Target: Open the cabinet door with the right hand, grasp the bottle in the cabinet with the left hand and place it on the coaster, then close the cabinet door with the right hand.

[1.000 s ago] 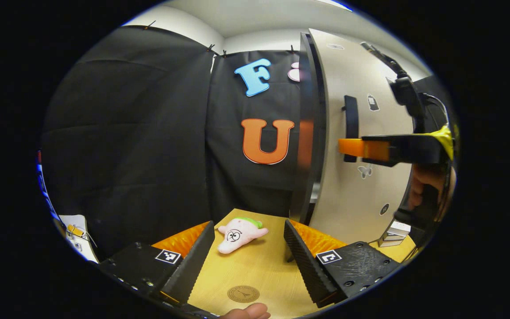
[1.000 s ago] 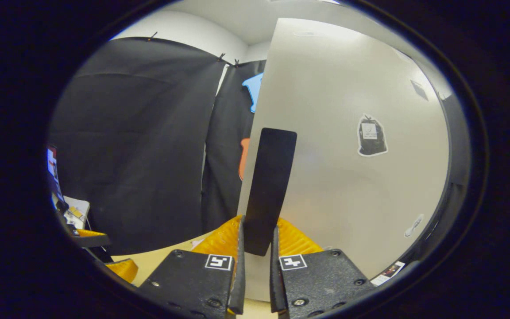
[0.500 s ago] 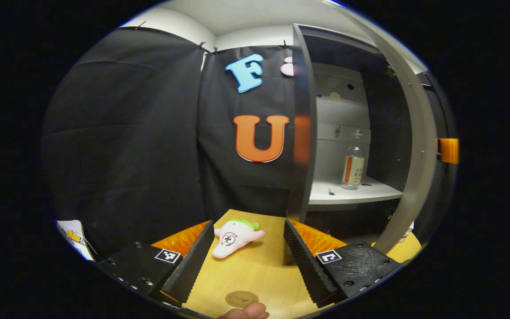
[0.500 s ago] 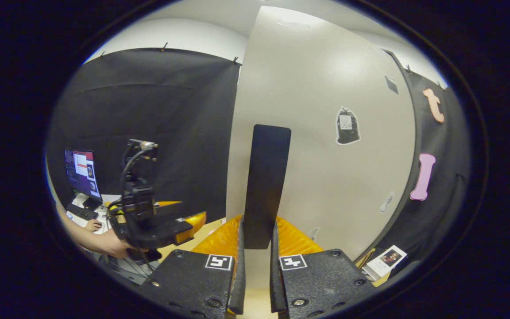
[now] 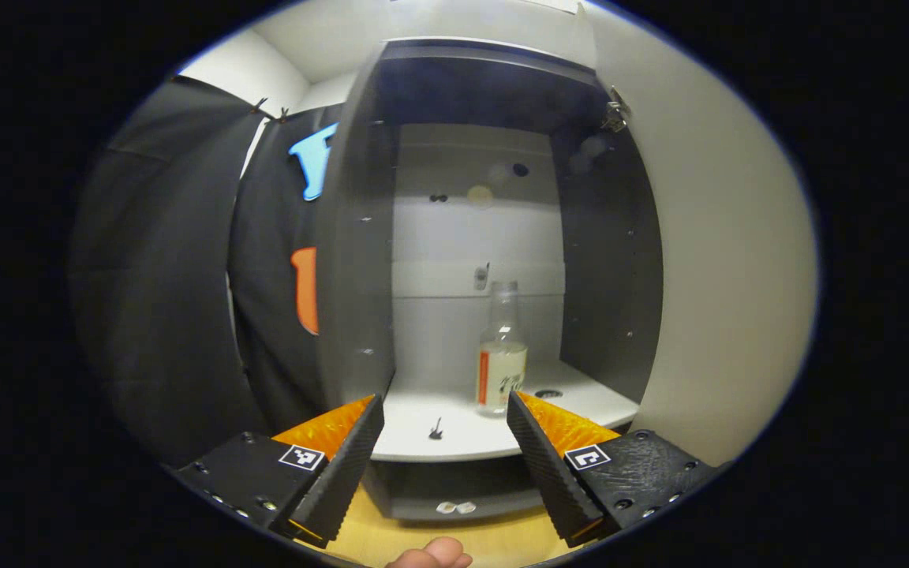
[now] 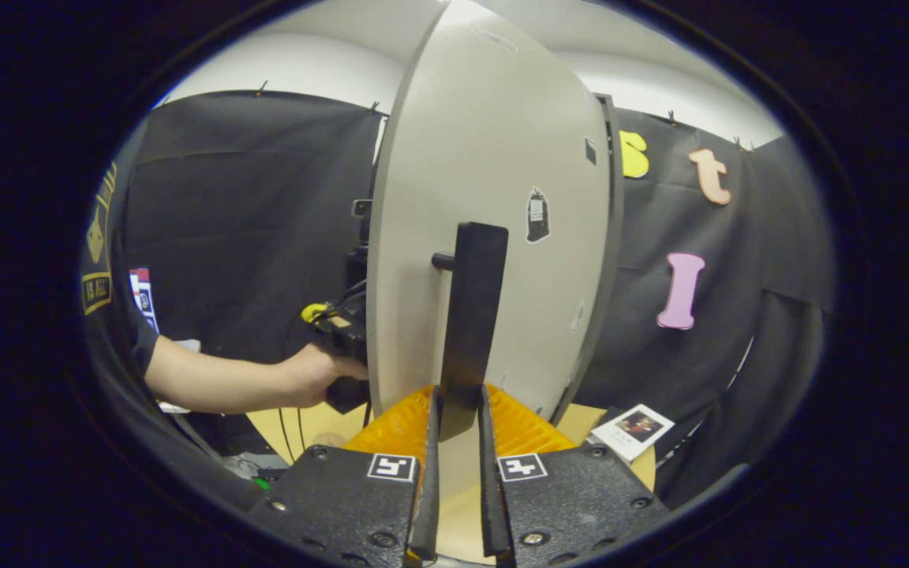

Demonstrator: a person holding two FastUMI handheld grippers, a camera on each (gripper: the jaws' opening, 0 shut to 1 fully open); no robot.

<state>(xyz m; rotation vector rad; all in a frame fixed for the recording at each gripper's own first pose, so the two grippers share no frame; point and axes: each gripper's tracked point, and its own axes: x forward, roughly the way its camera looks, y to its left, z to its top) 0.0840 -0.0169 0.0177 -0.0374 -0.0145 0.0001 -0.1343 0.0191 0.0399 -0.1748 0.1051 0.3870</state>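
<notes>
- The door [image 6: 494, 237] stands swung open; the right tool [image 6: 458, 426] is clamped on its handle [image 6: 472, 315], both fingers pressing its lower end.
- The left tool [image 5: 445, 442] is spread wide, empty, facing the open cabinet [image 5: 604, 260].
- The bottle [image 5: 501, 355] stands upright on the white shelf [image 5: 454, 430], just beyond the left tool's fingers, apart from them.
- A hand [image 6: 316, 375] grips the left tool beside the door.

Black cloth wall [image 6: 249, 221] (pinned up), white ceiling [image 5: 328, 39].
</notes>
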